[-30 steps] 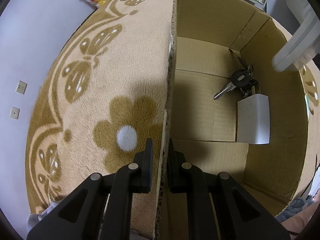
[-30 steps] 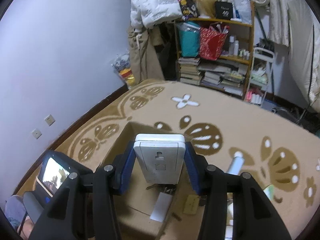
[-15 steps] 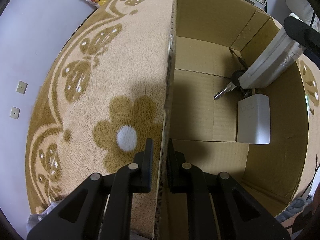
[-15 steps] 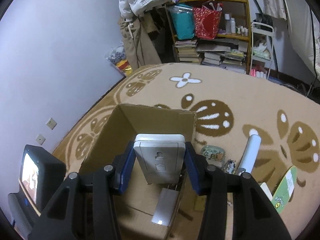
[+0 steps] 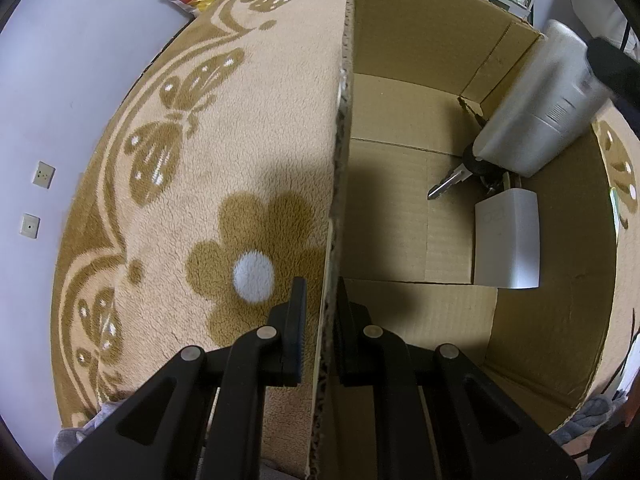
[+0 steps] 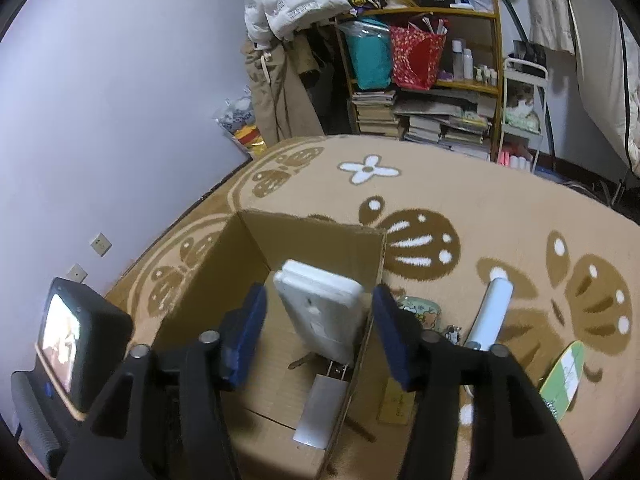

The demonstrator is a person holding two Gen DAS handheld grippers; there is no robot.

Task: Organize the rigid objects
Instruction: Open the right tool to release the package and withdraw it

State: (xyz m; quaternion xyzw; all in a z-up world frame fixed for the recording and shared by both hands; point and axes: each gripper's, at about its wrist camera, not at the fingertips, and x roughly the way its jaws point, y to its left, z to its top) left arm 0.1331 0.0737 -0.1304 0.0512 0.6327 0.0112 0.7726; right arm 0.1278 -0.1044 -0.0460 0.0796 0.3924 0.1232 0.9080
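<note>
Cardboard box (image 5: 420,40) wall sits clenched in the left gripper (image 5: 318,300) jaws; right gripper (image 6: 320,320) jaws stand released around the white device (image 6: 320,312), frame centre.

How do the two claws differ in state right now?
The left claw is shut on the cardboard box wall; the right claw is open and grips nothing. The left sits at the rim; the right hangs over the box, with the white device loose between its pads. Both are black.
</note>
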